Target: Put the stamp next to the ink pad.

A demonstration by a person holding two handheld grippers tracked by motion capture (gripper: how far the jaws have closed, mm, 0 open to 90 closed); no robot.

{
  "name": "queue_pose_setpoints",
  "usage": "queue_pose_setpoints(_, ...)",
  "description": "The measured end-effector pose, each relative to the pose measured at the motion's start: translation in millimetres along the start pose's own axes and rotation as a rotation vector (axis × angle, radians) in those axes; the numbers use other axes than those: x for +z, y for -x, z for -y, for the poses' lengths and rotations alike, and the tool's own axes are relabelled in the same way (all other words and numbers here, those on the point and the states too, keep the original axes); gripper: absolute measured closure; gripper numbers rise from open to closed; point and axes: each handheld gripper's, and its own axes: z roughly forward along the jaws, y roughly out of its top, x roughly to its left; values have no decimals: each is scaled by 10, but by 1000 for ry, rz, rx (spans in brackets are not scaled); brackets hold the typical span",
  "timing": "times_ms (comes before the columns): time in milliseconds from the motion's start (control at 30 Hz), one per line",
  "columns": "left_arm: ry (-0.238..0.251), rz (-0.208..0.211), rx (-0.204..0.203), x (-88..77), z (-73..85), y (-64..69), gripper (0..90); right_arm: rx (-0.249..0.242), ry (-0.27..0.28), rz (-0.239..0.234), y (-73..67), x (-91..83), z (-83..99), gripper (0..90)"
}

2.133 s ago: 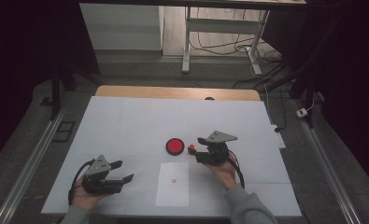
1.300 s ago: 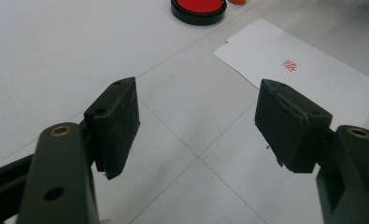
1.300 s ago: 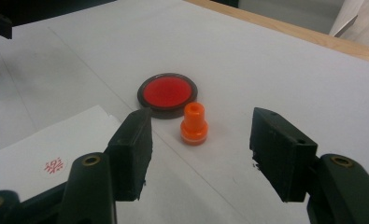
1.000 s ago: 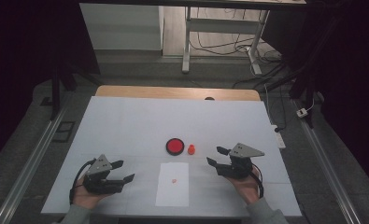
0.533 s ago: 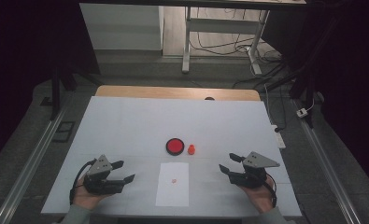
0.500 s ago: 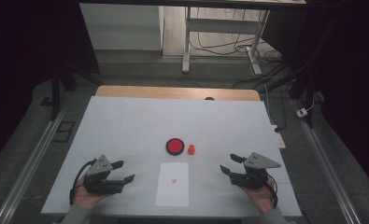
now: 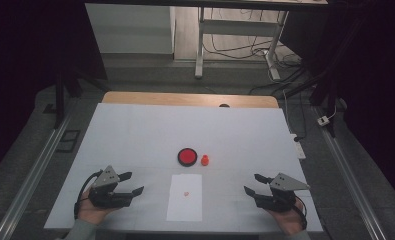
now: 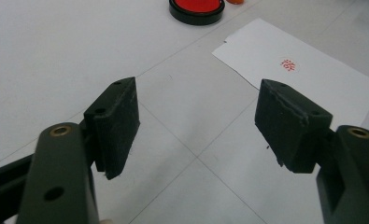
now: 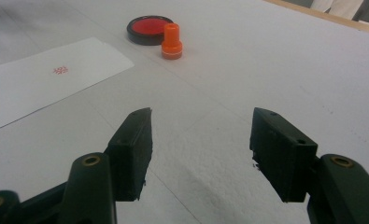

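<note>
Small orange stamp (image 7: 205, 160) standing upright just beside the red ink pad (image 7: 187, 156).
Light, rigid, easily tipped; best gripped across its narrow handle. Left gripper (image 7: 131, 183) and right gripper (image 7: 255, 184) gape wide, empty.

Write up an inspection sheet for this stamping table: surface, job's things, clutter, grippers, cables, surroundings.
Surface: white table top, wooden strip along its far edge.
Job's things: orange stamp upright, just right of the round red ink pad; white paper sheet nearer the person, a small red stamp mark on it.
Clutter: nothing seen on the table.
Grippers: left gripper open, nothing between its fingers; right gripper open and unloaded, at the table's near right.
Cables: black cable loop at the left gripper; loose cables on the floor beyond the table.
Surroundings: dim room, metal rail left of the table, white frame legs behind.
</note>
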Motion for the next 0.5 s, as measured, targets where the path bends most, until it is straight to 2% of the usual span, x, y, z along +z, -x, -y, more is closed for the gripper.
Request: queue_pose_setpoints(500,0,-2,3,-5,1,-7,308,8,11,-4,37,-12,8,390)
